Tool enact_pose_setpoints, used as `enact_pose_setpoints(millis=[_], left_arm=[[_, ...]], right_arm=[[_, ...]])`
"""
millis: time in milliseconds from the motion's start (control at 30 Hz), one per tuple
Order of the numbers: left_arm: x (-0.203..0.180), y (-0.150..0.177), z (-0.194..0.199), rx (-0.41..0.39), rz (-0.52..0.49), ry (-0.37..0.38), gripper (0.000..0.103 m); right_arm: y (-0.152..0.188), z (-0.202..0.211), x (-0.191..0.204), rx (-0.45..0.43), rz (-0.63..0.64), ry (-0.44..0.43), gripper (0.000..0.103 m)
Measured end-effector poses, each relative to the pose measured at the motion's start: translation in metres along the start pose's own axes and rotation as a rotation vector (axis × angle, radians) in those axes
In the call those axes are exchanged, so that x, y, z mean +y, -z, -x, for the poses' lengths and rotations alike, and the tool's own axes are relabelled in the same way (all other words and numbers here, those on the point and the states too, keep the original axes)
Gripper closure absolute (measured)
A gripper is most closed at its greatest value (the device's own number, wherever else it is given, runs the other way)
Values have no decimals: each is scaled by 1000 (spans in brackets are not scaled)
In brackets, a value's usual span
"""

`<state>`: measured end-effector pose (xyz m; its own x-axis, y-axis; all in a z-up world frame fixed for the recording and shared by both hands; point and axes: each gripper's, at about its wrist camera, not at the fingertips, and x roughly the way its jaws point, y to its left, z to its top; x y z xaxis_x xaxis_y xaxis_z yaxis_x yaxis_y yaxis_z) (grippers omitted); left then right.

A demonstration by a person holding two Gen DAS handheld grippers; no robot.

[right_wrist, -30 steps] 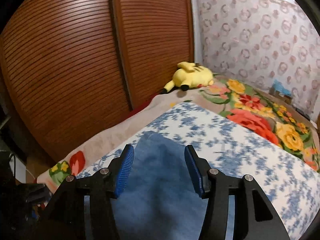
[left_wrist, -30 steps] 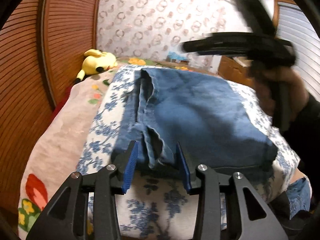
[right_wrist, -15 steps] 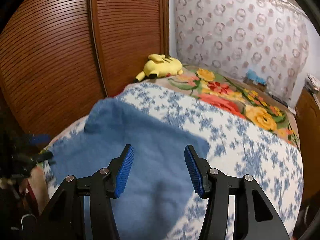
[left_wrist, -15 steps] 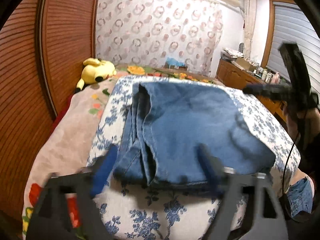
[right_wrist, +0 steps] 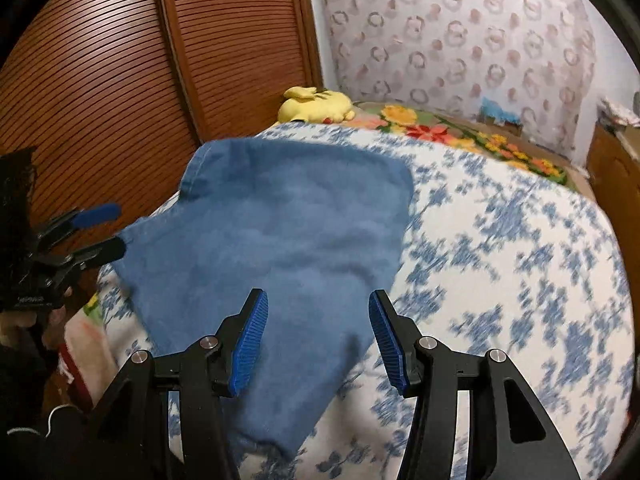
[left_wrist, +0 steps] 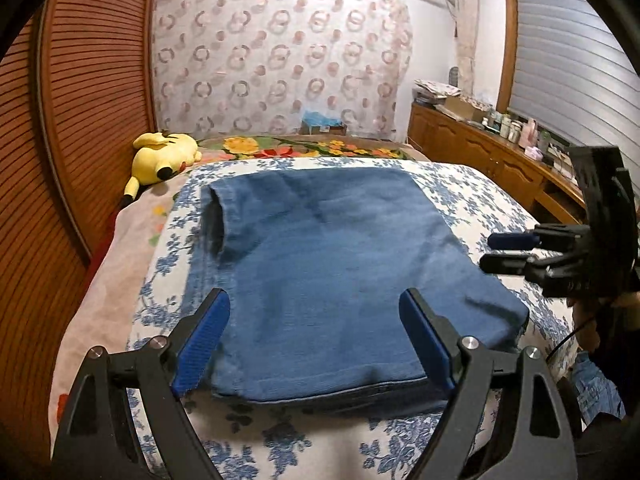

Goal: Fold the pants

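**A:** Nearest you, your left gripper (left_wrist: 314, 344) stood with its blue-padded jaws spread wide, nothing clamped. They had just been opening, and the folded blue denim pants (left_wrist: 332, 272) only showed between them, lying flat below on the white bed cover printed with blue flowers (left_wrist: 476, 200).

**B:** And my right gripper (right_wrist: 318, 338)?

**A:** Half open, also empty. You held it above the near corner of the pants, pads clear of the cloth. From the left view it sat off the right edge of the denim.

**B:** So where did the fold stand?

**A:** I judged it nearly done: a compact rectangle, hem toward you, though the layers gaped at the far left corner.

**B:** What could have spoiled it?

**A:** A low pass with either gripper could have snagged the top layer and dragged it open. The near edge also lay close to the side of the bed, so a tug toward you could have slid the pants off. Farther back, the yellow plush toy (left_wrist: 164, 156) lay well clear.
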<state>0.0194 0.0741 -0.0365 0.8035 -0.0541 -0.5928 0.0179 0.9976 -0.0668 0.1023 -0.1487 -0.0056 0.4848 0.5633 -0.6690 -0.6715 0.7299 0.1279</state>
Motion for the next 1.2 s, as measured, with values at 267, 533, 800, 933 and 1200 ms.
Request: enact_pose_setpoints(millis=[267,533,800,933,1200], left_arm=[[-10,3,-8,23,-18,15,16],[-11,18,-20,73,-23,19,16],[-11,40,-28,129,-32,24,16],[-10,46,-33,152,-28,36,16],[-10,49,-35,149,-38,43,16]], right_arm=[[16,-6,4,45,-43,16,48],[31,-3,3,76,-131,0,48],[37,-7,11,85,-136,-28,48],[36,-10,12,79,-131,-21,48],[38,-9,19,66,-102,-30,70]])
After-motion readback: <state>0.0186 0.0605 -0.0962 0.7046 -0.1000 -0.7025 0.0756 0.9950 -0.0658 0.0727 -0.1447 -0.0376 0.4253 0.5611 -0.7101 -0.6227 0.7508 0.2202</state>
